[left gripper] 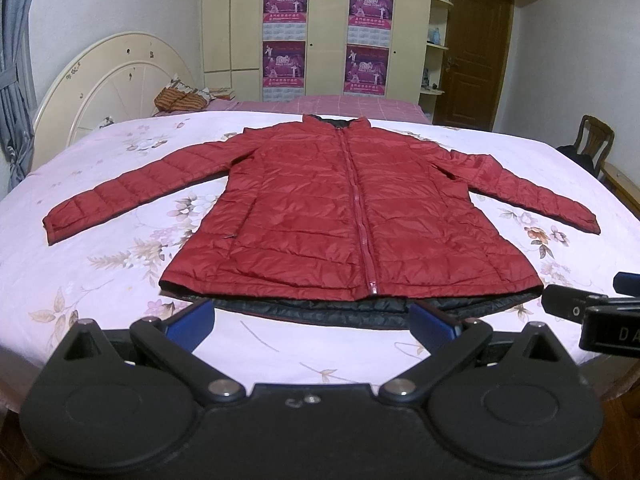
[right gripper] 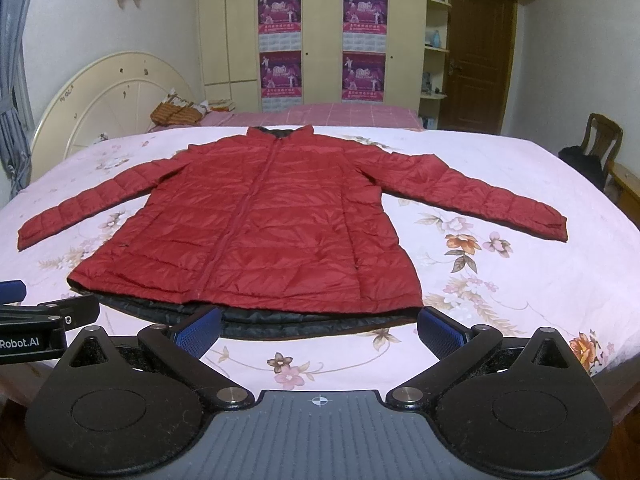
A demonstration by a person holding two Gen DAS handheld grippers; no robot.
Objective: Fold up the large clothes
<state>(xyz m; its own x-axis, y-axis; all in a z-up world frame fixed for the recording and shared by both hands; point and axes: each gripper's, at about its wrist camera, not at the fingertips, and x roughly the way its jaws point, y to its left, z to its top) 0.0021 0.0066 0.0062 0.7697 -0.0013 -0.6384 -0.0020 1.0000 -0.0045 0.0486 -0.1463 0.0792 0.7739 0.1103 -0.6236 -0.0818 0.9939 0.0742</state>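
Red quilted puffer jacket (left gripper: 340, 216) flat on floral pink bed (left gripper: 100, 280); left gripper (left gripper: 310, 326), right gripper (right gripper: 320, 330) both spread, empty; judge: pinch sleeve cuffs first, fold inward evenly

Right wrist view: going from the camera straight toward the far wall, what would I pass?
Open right gripper → floral pink bedspread → black lining at the jacket hem → red quilted puffer jacket → pink checked blanket → cream wardrobe with purple posters.
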